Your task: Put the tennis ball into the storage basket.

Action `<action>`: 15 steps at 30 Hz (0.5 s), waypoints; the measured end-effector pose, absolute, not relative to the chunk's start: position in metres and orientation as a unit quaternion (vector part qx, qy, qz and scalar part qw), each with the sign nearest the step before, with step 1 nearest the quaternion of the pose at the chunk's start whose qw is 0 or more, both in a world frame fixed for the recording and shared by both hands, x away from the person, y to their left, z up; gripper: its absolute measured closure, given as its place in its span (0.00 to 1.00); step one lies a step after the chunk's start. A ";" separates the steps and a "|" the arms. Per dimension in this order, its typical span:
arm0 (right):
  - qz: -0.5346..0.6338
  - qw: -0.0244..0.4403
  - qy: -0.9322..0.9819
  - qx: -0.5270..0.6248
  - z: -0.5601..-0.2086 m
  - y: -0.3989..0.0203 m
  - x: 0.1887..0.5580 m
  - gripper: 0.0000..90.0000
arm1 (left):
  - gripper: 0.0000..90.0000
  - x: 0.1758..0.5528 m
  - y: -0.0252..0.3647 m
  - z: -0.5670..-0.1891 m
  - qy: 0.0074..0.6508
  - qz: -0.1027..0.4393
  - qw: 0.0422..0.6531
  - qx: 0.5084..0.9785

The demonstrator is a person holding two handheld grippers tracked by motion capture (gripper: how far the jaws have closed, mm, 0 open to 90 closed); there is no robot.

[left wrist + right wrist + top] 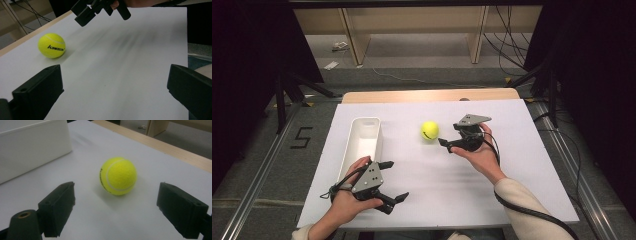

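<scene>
A yellow tennis ball [430, 130] lies on the white board [512, 165], right of a white oblong bin [358, 125]. My right gripper [448, 134] is just right of the ball, pointing left at it, open and apart from it. In the right gripper view the ball [118, 176] sits a short way ahead, between the lines of the two spread jaws of that gripper [120, 207]. My left gripper [396, 180] is open near the board's front edge, by the bin's near end. The left gripper view has the ball [51, 45] far left, printed "kawasaki".
The bin's white wall [32, 147] is empty inside in the high view. A wooden table strip [427, 95] runs along the board's far edge. Black stands [282, 100] flank the table, and cables [507, 40] lie on the floor beyond. Bare board lies between the grippers.
</scene>
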State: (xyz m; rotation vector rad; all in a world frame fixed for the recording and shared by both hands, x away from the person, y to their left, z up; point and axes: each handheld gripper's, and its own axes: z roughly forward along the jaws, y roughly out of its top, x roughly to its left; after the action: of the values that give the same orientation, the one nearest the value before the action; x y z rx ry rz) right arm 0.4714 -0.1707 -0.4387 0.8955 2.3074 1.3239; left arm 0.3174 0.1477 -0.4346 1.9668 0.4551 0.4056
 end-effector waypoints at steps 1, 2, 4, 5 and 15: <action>0.465 0.166 0.810 0.315 -0.439 -0.170 0.472 0.17 | 0.00 0.317 0.148 -0.435 0.189 0.169 0.515 0.819; 0.466 0.166 0.810 0.315 -0.439 -0.170 0.472 0.17 | 0.00 0.317 0.148 -0.435 0.189 0.169 0.515 0.819; 0.466 0.166 0.810 0.315 -0.439 -0.170 0.473 0.17 | 0.00 0.317 0.148 -0.435 0.189 0.169 0.515 0.819; 0.466 0.166 0.810 0.316 -0.439 -0.169 0.474 0.17 | 0.00 0.317 0.148 -0.435 0.189 0.169 0.515 0.819; 0.463 0.167 0.807 0.326 -0.443 -0.163 0.478 0.17 | 0.00 0.318 0.148 -0.435 0.190 0.169 0.515 0.818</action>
State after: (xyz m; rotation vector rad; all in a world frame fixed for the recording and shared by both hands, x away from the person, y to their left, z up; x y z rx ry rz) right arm 0.4784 -0.1631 -0.4425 0.9290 2.2967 1.3187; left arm 0.3176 0.1479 -0.4348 1.9656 0.4565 0.4065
